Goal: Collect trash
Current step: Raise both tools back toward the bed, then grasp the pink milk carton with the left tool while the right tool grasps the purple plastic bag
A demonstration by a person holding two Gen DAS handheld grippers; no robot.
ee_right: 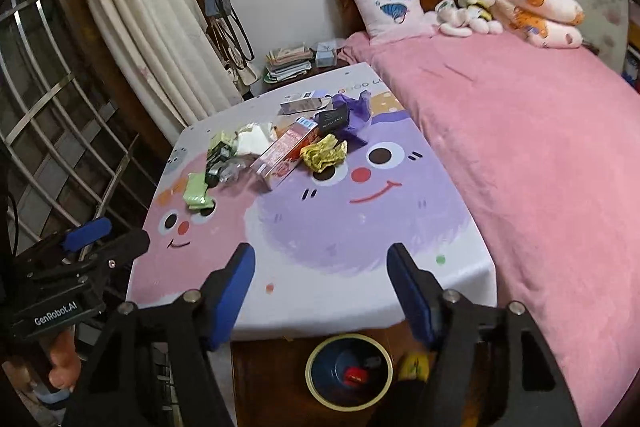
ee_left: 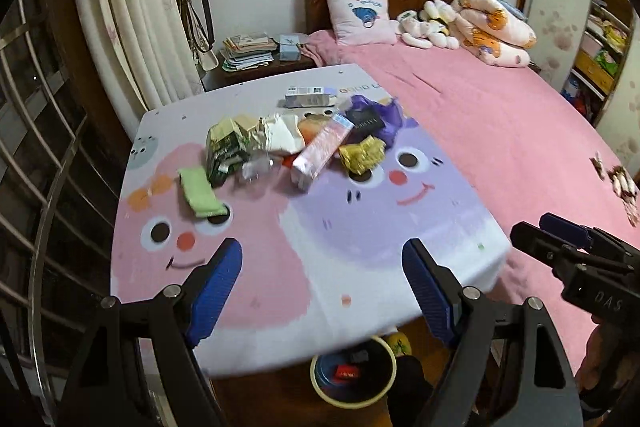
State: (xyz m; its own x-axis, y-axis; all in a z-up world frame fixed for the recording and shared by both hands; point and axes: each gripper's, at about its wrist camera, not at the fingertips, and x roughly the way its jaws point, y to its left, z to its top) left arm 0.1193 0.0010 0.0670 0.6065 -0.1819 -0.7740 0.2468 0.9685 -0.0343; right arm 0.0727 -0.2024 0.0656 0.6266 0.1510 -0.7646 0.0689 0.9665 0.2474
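- Left wrist view: the left gripper (ee_left: 322,257) hangs above the near end of a table (ee_left: 360,267) covered with a cartoon-face cloth; its blue-padded jaws stand wide apart with nothing between them.
- Left wrist view: a heap of trash (ee_left: 288,143) lies at the far half of the table, well apart from the jaws. It includes a pale green packet (ee_left: 200,197) at the left, a dark green carton (ee_left: 224,151), a pink carton (ee_left: 320,153) lying aslant, a crumpled yellow wrapper (ee_left: 362,153), a small black box (ee_left: 365,121) on purple plastic, and a grey box (ee_left: 308,97) furthest back.
- Left wrist view: a round bin (ee_left: 354,373) with a pale rim sits on the floor below the table's near edge, with a red scrap inside. The right gripper (ee_left: 560,239) shows at the right edge, over the pink bed (ee_left: 500,131).
- Right wrist view: the right gripper (ee_right: 320,263) also hovers over the table's (ee_right: 360,291) near end, jaws apart and empty.
- Right wrist view: the same trash (ee_right: 276,151) lies far up the table, the yellow wrapper (ee_right: 324,155) at its right and the pale green packet (ee_right: 196,193) at its left.
- Right wrist view: the bin (ee_right: 348,373) stands on the floor just under the jaws. The left gripper (ee_right: 86,233) sits at the left edge, held by a hand (ee_right: 62,363).
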